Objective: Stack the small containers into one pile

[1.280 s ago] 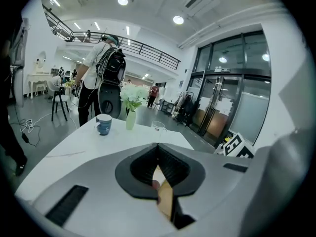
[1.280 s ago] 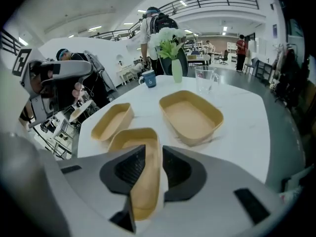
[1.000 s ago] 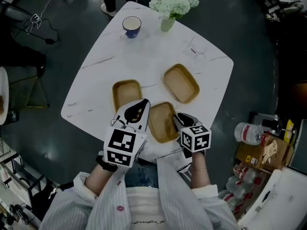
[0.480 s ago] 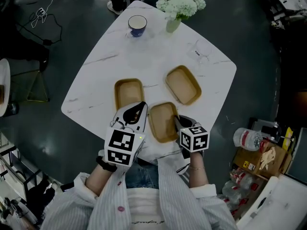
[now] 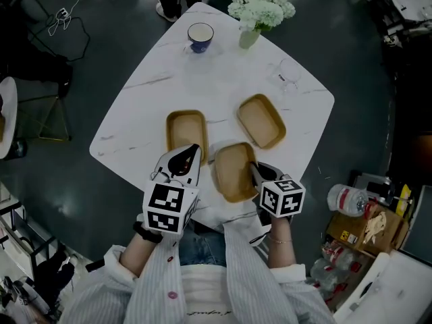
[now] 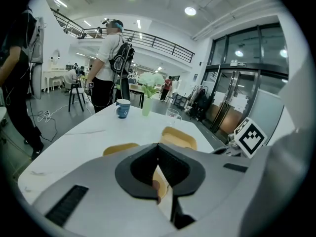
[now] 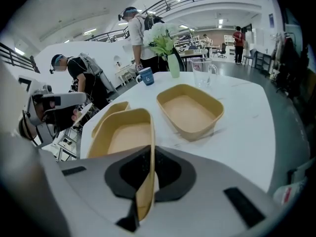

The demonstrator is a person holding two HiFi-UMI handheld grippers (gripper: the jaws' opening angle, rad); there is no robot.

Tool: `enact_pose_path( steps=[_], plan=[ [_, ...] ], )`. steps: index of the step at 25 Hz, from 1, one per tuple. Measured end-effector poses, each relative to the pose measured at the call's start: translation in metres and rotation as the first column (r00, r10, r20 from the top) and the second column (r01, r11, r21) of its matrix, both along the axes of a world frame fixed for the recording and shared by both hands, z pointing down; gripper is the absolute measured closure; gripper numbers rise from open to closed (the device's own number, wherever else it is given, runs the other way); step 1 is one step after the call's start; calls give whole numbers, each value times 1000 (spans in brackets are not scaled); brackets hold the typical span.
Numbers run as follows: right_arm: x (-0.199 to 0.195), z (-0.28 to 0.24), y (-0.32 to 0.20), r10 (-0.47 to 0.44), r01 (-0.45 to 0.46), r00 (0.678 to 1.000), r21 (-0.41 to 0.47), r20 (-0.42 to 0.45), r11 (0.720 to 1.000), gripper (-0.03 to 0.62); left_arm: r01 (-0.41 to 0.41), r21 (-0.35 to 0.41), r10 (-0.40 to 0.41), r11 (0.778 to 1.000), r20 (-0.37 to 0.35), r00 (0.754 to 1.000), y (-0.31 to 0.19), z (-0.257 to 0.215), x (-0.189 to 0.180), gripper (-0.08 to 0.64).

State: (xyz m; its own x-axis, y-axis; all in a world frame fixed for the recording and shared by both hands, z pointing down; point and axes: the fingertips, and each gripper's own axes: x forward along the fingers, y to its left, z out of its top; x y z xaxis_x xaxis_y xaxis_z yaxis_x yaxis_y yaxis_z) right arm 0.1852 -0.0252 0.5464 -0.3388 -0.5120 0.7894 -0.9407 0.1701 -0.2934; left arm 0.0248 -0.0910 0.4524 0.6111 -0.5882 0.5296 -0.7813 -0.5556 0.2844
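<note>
I count three tan containers on the worktop (image 5: 169,66). The left container (image 5: 187,128) lies just ahead of the left claw (image 5: 192,151), which is pressed together. The far container (image 5: 261,121) sits well beyond the right claw (image 5: 255,171). That claw pinches the right rim of the near container (image 5: 233,171), whose long axis runs away from me.

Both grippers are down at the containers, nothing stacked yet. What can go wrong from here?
1. The right gripper pinches only the thin right wall of the near container; lifted from one side, it may tilt or slip.
2. The left gripper seems shut on the left container close beside it; lifting both could make them clash.
3. The glass and vase stand just past the far container; an overshoot could knock them.
</note>
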Motion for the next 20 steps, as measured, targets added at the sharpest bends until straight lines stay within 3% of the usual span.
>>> enact_pose_path(
  steps=[8, 20],
  plan=[
    [-28, -33, -27, 48, -52, 996, 53, 71, 997, 574, 24, 13, -24, 1000, -2, 1000, -13, -3, -32, 543],
    [-104, -41, -76, 72, -79, 991, 58, 110, 995, 574, 13, -2, -13, 1000, 13, 1000, -34, 2, -86, 543]
  ],
)
